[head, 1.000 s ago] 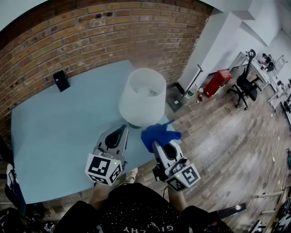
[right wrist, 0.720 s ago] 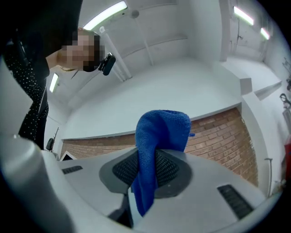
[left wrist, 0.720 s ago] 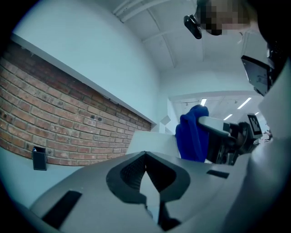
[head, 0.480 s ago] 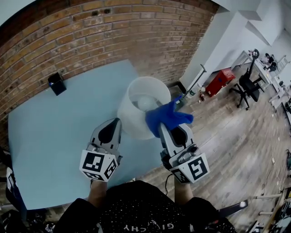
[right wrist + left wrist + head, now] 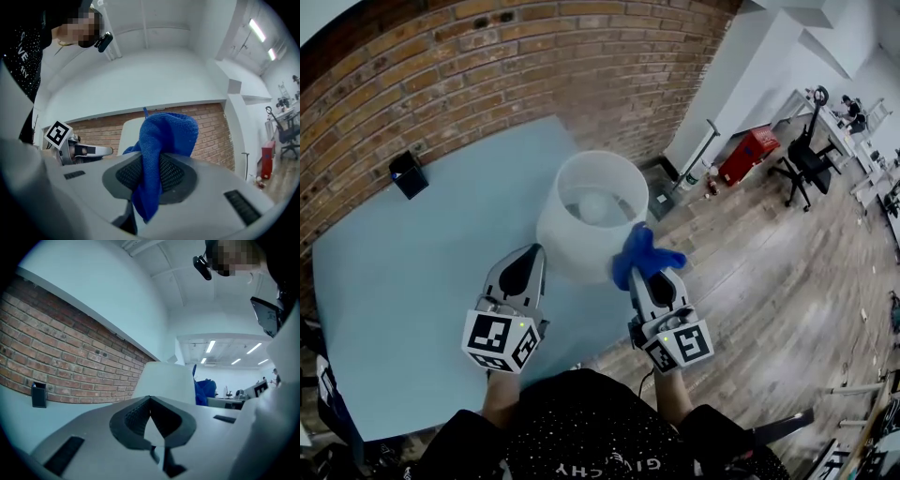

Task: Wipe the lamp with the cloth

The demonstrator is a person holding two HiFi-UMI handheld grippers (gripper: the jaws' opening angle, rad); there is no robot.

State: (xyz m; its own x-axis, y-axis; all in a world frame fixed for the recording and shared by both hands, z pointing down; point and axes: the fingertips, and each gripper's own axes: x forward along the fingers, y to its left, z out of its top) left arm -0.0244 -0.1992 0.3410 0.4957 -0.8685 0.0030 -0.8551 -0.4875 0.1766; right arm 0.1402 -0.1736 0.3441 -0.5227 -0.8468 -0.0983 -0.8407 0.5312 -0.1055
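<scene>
One white lamp (image 5: 586,214) stands by the surface's (image 5: 394,262) 3 o'clock edge, blue cloth (image 5: 645,255) at its shade's 4 o'clock, clamped in the right hand-held gripper (image 5: 646,278), probably for wiping, while the left hand-held gripper (image 5: 526,262) hovers at 7 o'clock, jaws together, empty.

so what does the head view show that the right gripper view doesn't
Only the head view: the bulb inside the lamp, the blue table, a small black box. Only the right gripper view: the right gripper with jaws closed on the cloth, seen close up. Both: lamp, cloth, left gripper, brick wall.
</scene>
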